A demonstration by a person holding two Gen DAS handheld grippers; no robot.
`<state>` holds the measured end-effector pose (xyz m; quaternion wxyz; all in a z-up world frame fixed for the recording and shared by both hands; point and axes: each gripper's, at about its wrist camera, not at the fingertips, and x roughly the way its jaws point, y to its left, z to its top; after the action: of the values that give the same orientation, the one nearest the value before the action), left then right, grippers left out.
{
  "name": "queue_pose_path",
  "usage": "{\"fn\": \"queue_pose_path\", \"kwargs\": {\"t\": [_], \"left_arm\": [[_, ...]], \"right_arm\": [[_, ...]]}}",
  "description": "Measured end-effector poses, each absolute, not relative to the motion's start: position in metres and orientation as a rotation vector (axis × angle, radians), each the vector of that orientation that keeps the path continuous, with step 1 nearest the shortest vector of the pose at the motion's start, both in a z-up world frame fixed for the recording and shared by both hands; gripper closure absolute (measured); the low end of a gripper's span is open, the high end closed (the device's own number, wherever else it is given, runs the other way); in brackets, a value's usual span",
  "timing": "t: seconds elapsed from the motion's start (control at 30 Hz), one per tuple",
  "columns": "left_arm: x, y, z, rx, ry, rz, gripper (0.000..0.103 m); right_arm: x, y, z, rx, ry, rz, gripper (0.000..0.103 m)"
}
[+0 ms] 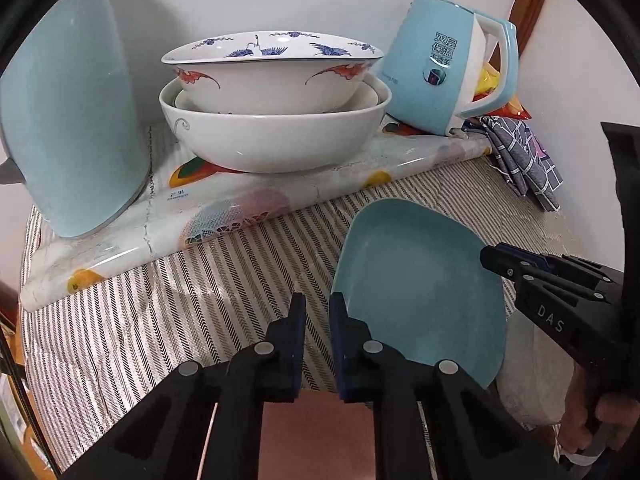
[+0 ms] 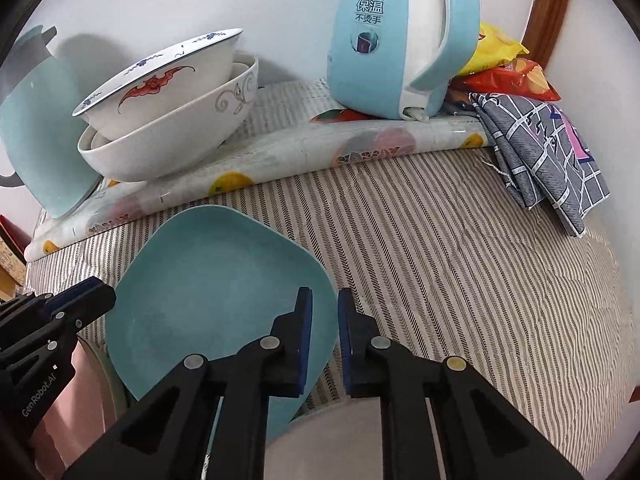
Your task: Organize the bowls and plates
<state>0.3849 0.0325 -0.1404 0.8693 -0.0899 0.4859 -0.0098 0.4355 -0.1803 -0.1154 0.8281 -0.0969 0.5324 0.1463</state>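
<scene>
The teal plate [image 2: 208, 292], rounded-square in outline, sits at the front edge of the striped tablecloth [image 2: 460, 264], partly overhanging that edge, with both grippers at its rim. The left gripper [image 1: 318, 312] has its fingers drawn nearly together over the left rim of the plate; a narrow gap shows between the blue pads, and whether the pads press on the rim cannot be told from the left wrist view. The right gripper [image 2: 325, 308] stands at the opposite rim in the same posture, fingers nearly together with a thin gap, its left finger lying over the plate surface; contact with the rim cannot be confirmed there either. In the left wrist view the right gripper enters from the right side, its tip at the plate edge, with a hand [image 1: 600, 416] on its grip. Behind the plate, a folded fruit-print plastic cover [image 1: 224, 208] lies across the cloth. On it stands a stack of bowls: a white bowl [image 1: 276, 136] at the bottom and a crane-and-bat patterned bowl [image 1: 272, 76] nested on top, tilted. A light-blue kettle [image 1: 440, 68] stands to the right of the stack, a second light-blue kettle [image 1: 72, 112] to the left. A grey checked cloth [image 2: 548, 160] lies beside the right kettle, with snack packets [image 2: 508, 68] behind it.
</scene>
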Motion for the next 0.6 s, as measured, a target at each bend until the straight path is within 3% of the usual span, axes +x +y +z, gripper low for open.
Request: {"fn": "queue_pose_path", "kwargs": {"t": [0.27, 0.33, 0.6], "left_arm": [[0.388, 0.028, -0.152, -0.217, 1.048, -0.047, 0.091], [0.388, 0.027, -0.152, -0.212, 1.046, -0.05, 0.093], [0.385, 0.029, -0.145, -0.226, 1.019, -0.052, 0.097]], "right_arm": [[0.435, -0.18, -0.116, -0.216, 1.124, 0.318, 0.09], [0.435, -0.18, -0.116, -0.212, 1.12, 0.314, 0.097], [0.432, -0.183, -0.112, -0.162, 1.1, 0.349, 0.103]]}}
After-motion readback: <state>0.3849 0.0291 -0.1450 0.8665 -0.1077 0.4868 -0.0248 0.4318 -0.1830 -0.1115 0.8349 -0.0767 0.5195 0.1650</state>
